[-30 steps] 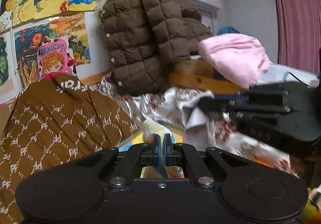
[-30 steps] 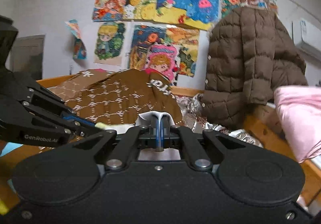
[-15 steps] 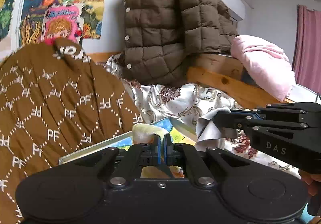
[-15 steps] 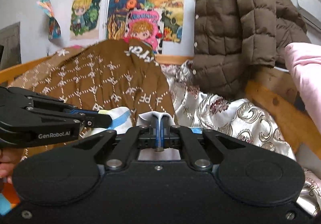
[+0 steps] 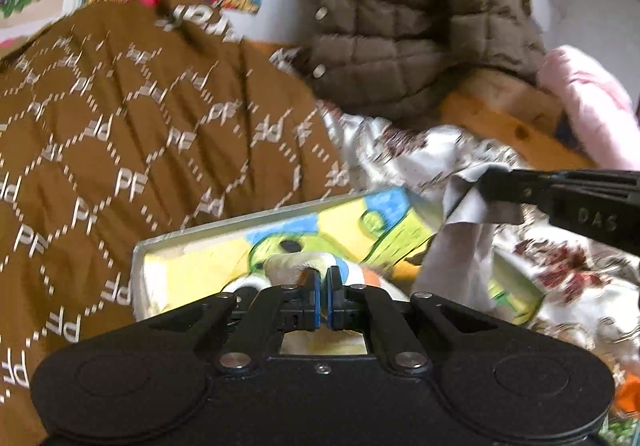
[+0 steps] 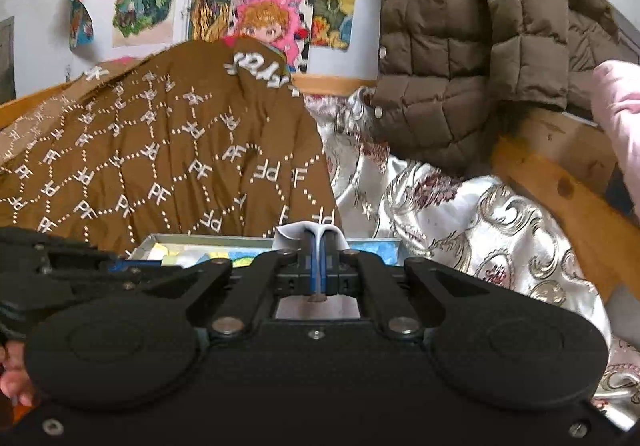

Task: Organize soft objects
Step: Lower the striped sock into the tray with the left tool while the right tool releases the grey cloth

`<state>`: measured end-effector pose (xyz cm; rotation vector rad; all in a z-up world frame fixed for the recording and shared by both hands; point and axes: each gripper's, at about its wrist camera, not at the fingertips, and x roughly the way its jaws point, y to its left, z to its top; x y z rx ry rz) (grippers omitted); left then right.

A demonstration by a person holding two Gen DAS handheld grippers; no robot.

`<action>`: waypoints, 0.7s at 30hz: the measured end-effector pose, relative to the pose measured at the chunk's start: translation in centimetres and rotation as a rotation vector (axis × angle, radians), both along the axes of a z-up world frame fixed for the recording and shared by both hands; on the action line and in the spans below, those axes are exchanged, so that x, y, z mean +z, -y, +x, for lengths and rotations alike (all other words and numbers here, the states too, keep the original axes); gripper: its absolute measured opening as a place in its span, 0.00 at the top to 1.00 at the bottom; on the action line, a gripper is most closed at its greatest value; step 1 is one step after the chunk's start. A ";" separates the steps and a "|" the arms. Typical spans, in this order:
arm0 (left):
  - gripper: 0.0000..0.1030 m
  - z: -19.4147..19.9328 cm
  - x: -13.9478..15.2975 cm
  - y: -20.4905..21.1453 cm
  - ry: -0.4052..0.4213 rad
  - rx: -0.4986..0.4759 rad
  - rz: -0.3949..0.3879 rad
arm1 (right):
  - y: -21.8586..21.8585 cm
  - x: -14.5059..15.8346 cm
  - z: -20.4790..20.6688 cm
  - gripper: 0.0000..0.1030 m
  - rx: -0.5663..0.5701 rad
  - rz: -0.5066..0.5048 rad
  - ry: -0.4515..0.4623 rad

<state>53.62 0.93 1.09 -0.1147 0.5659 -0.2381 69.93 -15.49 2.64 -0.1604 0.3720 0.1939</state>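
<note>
Silvery-rimmed tray (image 5: 256, 220) under cloth (image 5: 460, 246) both tongs grip.

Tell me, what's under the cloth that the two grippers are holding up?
Under the grey-white cloth lies a colourful cartoon picture board with a pale rim, resting on the silvery bedspread. The part of the board beneath the cloth and grippers is hidden.

Left gripper (image 5: 321, 278): jaws closed, blue pads nearly together, pinching cream cloth fold; pointed moderately downward. Right gripper (image 6: 319, 242): jaws fully closed, pinching grey-white cloth edge; tips visible at right in left wrist view. Fingertips of person's hand (image 6: 12, 374) visible at lower left, right wrist view.
</note>
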 end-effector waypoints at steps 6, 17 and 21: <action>0.98 0.5 -2.2 -0.7 -0.064 0.016 0.038 | -1.5 -2.9 3.3 1.00 -0.010 -0.029 -0.081; 0.97 0.2 -3.3 -1.0 -0.112 0.006 0.066 | -0.9 -7.6 5.4 1.00 -0.063 -0.044 -0.221; 0.96 -0.1 -3.2 -0.9 -0.120 0.002 0.083 | -0.4 -8.6 5.5 1.00 -0.072 -0.024 -0.257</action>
